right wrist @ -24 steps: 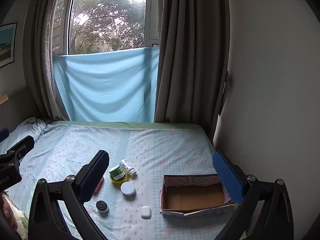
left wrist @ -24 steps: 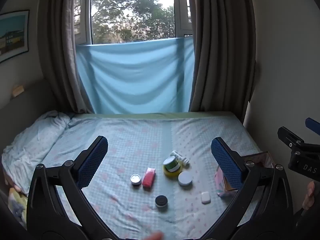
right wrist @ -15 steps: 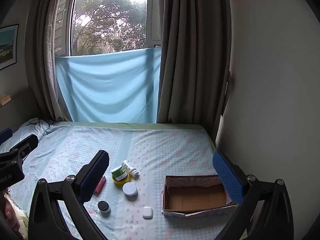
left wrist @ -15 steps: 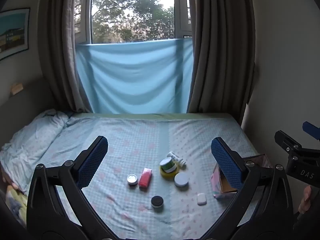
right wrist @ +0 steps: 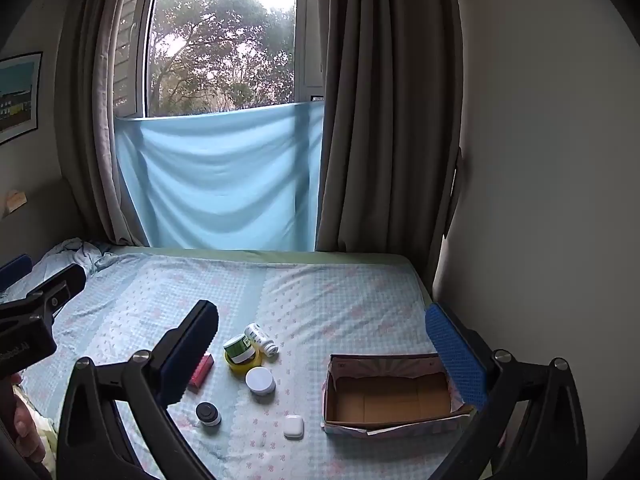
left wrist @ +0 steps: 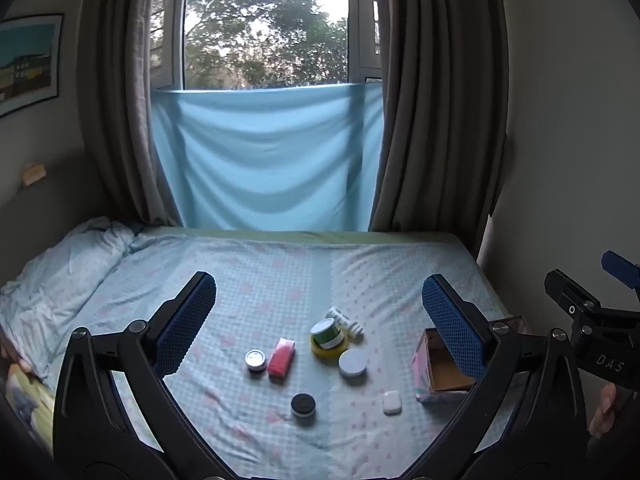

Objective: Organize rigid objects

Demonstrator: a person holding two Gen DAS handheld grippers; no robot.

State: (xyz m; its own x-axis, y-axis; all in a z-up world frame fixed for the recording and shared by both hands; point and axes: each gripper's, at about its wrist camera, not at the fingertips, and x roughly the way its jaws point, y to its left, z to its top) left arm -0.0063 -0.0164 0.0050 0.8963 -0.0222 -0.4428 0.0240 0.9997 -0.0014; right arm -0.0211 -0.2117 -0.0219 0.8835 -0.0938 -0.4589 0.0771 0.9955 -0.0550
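On bed [left wrist: 280,280] | jars, bottle, red box [left wrist: 281,357], earbud case [right wrist: 293,426] clustered beside empty cardboard box [right wrist: 388,398], presumably their destination | left claw [left wrist: 320,320], right claw [right wrist: 322,354] both agape, holding nothing

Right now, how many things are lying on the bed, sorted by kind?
Round jars and tins: 4 (green-lidded jar, white-lidded jar, black-lidded jar, silver tin)
White bottle: 1
Yellow tape roll: 1
Red box: 1
White earbud case: 1
Cardboard box: 1
Total: 9
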